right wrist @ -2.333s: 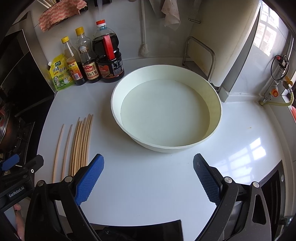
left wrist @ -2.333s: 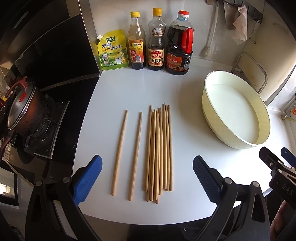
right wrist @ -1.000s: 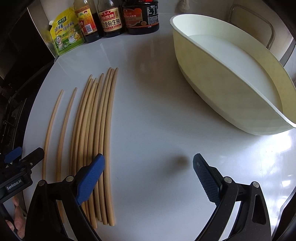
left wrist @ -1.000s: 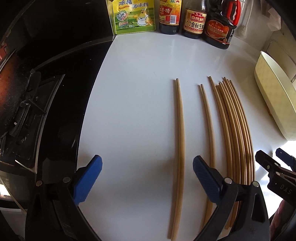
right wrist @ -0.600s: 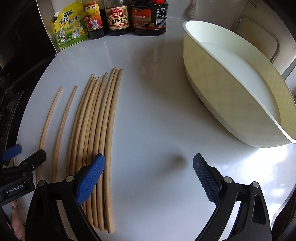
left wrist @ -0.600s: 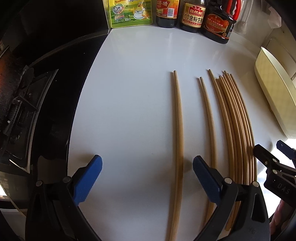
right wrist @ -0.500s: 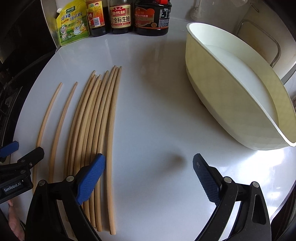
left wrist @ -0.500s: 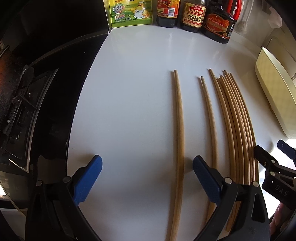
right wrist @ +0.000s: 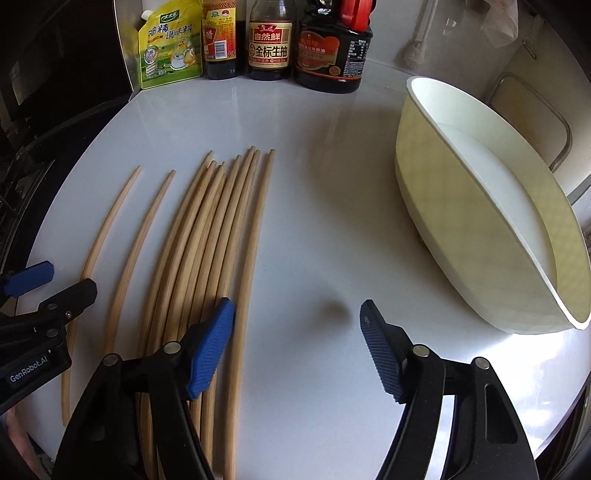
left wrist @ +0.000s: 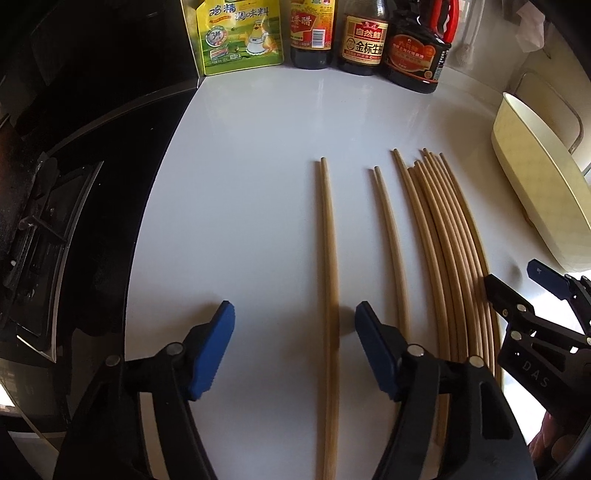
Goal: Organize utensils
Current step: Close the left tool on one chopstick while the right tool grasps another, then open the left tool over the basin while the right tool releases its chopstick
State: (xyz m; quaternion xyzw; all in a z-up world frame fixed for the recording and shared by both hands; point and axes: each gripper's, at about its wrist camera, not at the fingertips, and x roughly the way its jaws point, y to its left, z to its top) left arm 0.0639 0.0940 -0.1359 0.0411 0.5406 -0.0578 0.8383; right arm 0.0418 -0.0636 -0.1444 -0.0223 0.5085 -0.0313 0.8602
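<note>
Several wooden chopsticks lie lengthwise on the white counter. A single chopstick (left wrist: 328, 280) lies at the left, a second one (left wrist: 391, 243) beside it, then a tight bundle (left wrist: 450, 251). My left gripper (left wrist: 293, 349) is open low over the counter, with the leftmost chopstick between its fingers, nearer the right pad. My right gripper (right wrist: 297, 350) is open and empty, its left pad (right wrist: 210, 347) over the bundle's right edge (right wrist: 236, 258). The cream basin (right wrist: 491, 229) stands to the right.
A yellow seasoning pouch (left wrist: 240, 35) and three dark sauce bottles (left wrist: 364, 35) stand at the back wall. A black stove (left wrist: 48, 206) borders the counter on the left. A metal rack (right wrist: 532, 107) is behind the basin.
Both grippers have narrowed their jaws and dropped closer to the counter. The left one has shifted so the leftmost chopstick sits between its fingers. The chopsticks have not moved.
</note>
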